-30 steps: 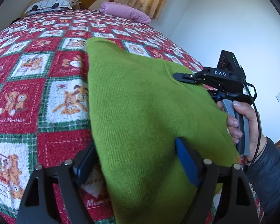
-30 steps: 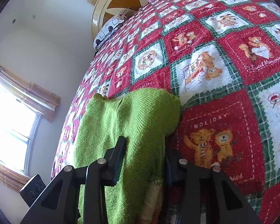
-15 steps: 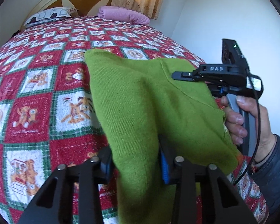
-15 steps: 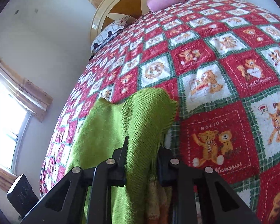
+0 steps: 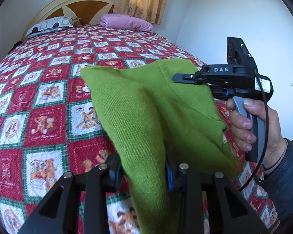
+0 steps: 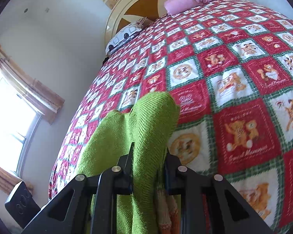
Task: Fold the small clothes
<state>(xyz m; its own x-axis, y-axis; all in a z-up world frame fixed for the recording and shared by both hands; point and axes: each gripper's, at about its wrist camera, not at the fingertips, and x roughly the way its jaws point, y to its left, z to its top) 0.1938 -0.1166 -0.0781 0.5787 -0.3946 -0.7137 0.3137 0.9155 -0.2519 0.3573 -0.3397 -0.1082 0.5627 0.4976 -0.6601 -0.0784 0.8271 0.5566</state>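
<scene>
Bedroom scene: bed (image 5: 48, 101) with a red, white and green bear-print quilt, a pink pillow (image 5: 125, 22) and a patterned pillow (image 5: 50, 26) at the headboard, far ahead of both tongs. Left tongs (image 5: 142, 172) have just been closing and now pinch a bunched fold of the green knit sweater (image 5: 146, 113), which hangs off the quilt and stretches up and to the right to the right tongs (image 5: 177, 77). Right tongs, held in the person's hand (image 5: 250, 128), have also just closed and clamp a ribbed part of the sweater between their pads.
</scene>
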